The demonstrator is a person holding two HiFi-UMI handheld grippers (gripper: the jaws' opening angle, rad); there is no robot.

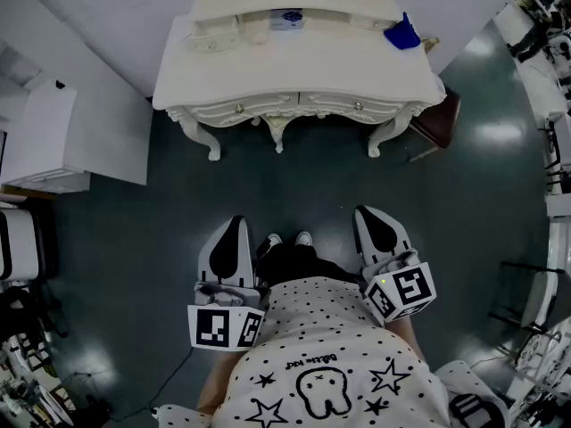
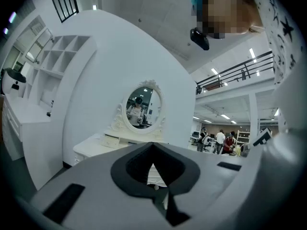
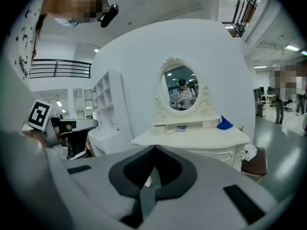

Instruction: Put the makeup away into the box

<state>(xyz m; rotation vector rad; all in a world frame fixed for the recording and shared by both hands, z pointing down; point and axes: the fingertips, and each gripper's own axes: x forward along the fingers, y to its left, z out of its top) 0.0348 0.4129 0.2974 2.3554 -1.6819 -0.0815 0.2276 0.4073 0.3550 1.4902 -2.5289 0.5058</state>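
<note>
Dark floor [image 1: 294, 194] fills the open room, with a white wall behind an ornate white dressing table [image 1: 223, 110].

1. Surface [image 1: 294, 69]: mostly bare. An oval mirror [image 3: 181, 91] stands upright at its rear.
2. Left tool [image 1: 235, 226]: jaws together, nothing between them. It is held at the person's waist, well apart from the dressing table.
3. Right tool [image 1: 368, 217]: jaws together, empty, also held at the waist.
4. Blue object [image 1: 402, 34]: lies at the right rear corner of the surface.
5. Rear ledge [image 3: 196, 125]: carries a pale container [image 3: 158, 129] and, just beside it, a flat dark item [image 3: 181, 127]. These are probably the box and the makeup, but they are too small to confirm.

Progress: judged not started. Nothing is gripped, and the approach, pickup and stowing all remain.
</note>
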